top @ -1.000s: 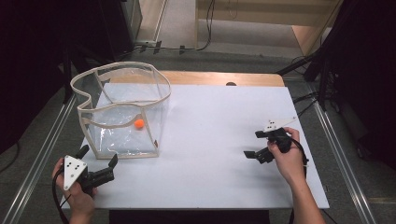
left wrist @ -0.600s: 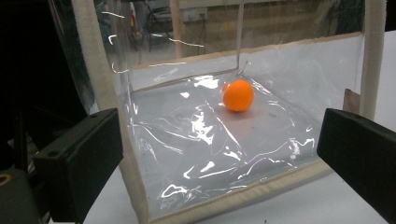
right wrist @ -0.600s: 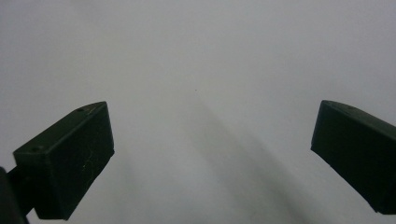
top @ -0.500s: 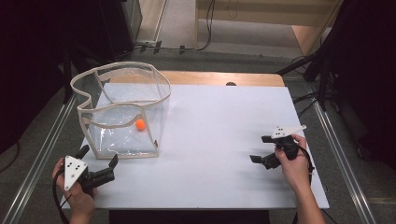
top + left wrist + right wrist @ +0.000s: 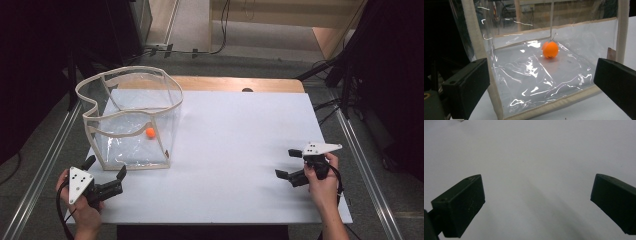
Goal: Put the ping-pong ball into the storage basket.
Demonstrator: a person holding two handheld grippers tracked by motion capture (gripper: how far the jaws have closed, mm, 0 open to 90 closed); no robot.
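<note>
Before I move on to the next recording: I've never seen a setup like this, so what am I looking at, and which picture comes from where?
No robot here: a person sits at a white table and holds a hand tool with two black jaws in each hand. The high view looks down from above the person's side. There the left gripper sits at the near left corner, the right gripper near the right edge.

The other two pictures come from small cameras riding on the tools, looking out between their jaws. The left gripper view faces a clear plastic bag with cream fabric edging, standing open on the table, with an orange ball on its floor. The right gripper view looks at bare tabletop.

Both tools have their jaws wide apart and hold nothing.
</note>
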